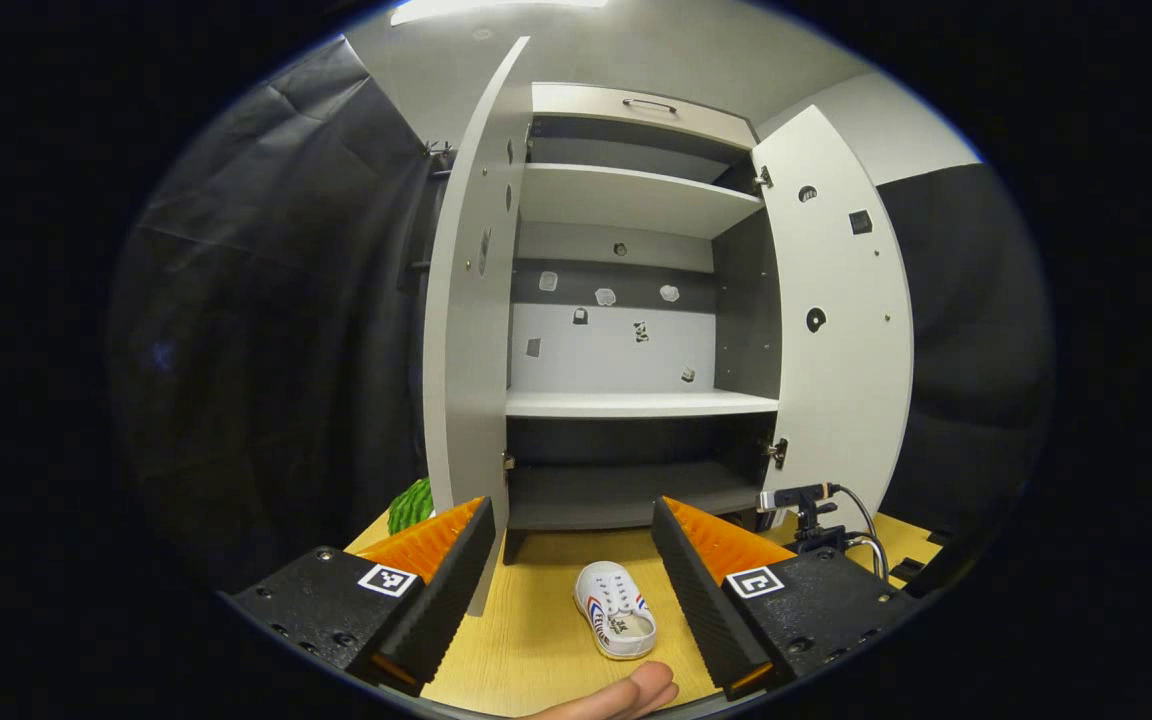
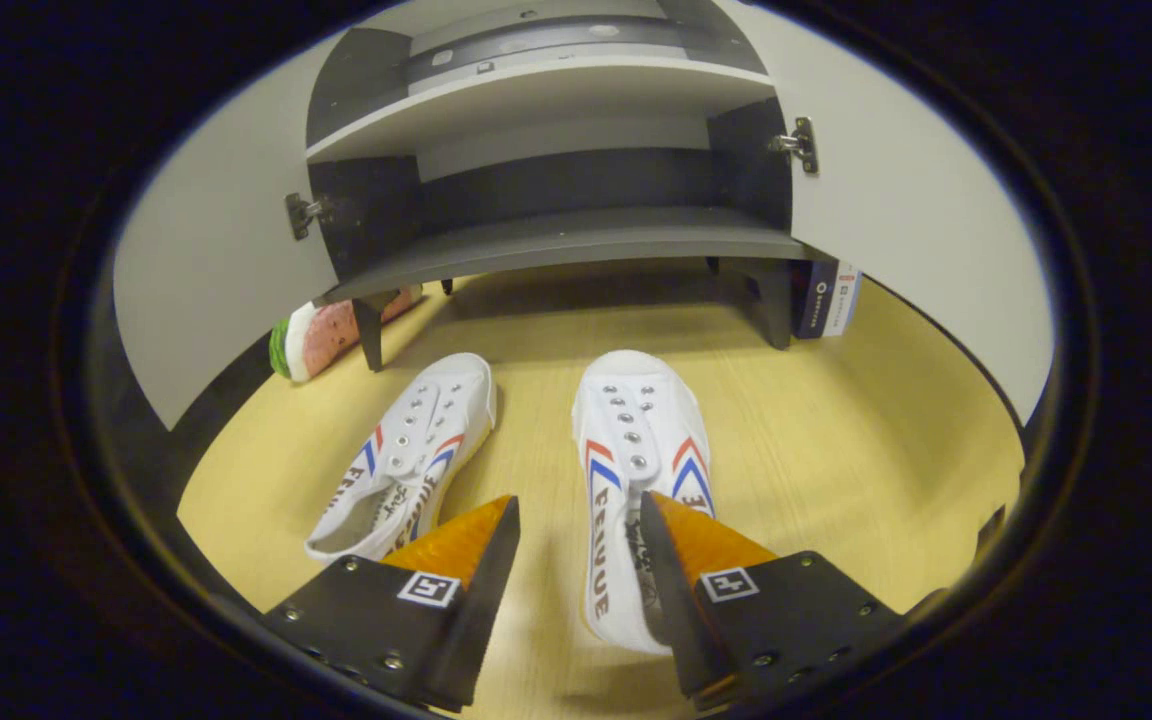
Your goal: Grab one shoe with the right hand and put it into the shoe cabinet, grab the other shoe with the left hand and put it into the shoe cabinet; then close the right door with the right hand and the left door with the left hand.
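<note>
Two white canvas shoes with red and blue stripes lie on the yellow wooden floor in front of the shoe cabinet (image 2: 576, 240), toes towards it. In the right gripper view my right gripper (image 2: 576, 510) is open and low over the heel end of the right-hand shoe (image 2: 636, 440). One finger sits over the shoe's opening, the other beside its left wall. The other shoe (image 2: 406, 455) lies to the left, untouched. In the left gripper view my left gripper (image 1: 571, 505) is open, held higher and farther back, with one shoe (image 1: 616, 620) on the floor between its fingers. Both cabinet doors stand open.
The cabinet's left door (image 1: 466, 300) and right door (image 1: 836, 320) swing out towards me; the shelves (image 1: 636, 403) are bare. A watermelon-slice toy (image 2: 321, 335) lies by the left cabinet leg, a blue box (image 2: 829, 300) by the right. A small camera on a mount (image 1: 806, 500) stands near the right door. A fingertip (image 1: 636, 692) shows below.
</note>
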Demonstrator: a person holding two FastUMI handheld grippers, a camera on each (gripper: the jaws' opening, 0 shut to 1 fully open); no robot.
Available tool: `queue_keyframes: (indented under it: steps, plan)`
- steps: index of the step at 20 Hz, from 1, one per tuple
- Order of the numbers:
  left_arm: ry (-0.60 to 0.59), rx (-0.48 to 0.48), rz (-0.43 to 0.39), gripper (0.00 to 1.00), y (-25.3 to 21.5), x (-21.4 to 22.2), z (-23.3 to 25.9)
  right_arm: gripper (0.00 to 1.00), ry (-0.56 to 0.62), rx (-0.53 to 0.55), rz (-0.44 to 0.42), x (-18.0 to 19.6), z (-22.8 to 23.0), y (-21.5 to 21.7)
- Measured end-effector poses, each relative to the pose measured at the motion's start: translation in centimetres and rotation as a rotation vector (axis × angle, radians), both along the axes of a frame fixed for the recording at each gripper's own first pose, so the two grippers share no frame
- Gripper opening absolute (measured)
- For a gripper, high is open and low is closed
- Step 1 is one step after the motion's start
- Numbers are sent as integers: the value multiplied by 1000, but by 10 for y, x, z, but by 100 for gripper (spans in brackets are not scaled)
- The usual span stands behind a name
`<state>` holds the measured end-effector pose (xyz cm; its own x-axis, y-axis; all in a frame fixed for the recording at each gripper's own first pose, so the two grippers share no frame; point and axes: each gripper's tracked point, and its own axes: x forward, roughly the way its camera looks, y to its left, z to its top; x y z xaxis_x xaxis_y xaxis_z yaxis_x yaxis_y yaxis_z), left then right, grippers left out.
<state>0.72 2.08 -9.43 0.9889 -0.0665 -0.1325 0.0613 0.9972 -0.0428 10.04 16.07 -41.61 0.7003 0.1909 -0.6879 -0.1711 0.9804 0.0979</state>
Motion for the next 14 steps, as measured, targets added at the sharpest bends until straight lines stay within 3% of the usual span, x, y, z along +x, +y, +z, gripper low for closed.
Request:
queue_keyframes:
  steps: [2, 3, 4, 5, 6, 7, 14]
  plan:
    - [15, -4, -12, 96, -3, 1, -4, 73, 0, -21, -10, 8, -7, -3]
    - [15, -1, -16, 96, -3, 1, -6, 63, -9, -39, -41, 16, -10, -11]
    - [12, 6, -17, 93, -4, 2, -6, 45, -11, -4, -62, 20, -8, -10]
    - [12, 9, -17, 97, -3, 3, -7, 27, -15, 37, -71, 25, -11, -5]
    - [12, 4, -16, 96, -3, 4, -9, 27, -20, 80, -75, 25, -14, -4]
    - [12, -6, -15, 96, -4, 5, -9, 6, -7, 122, -92, 34, -16, -4]
    - [49, -14, -32, 96, -12, 10, -25, 5, -157, 269, -91, 34, 9, -10]
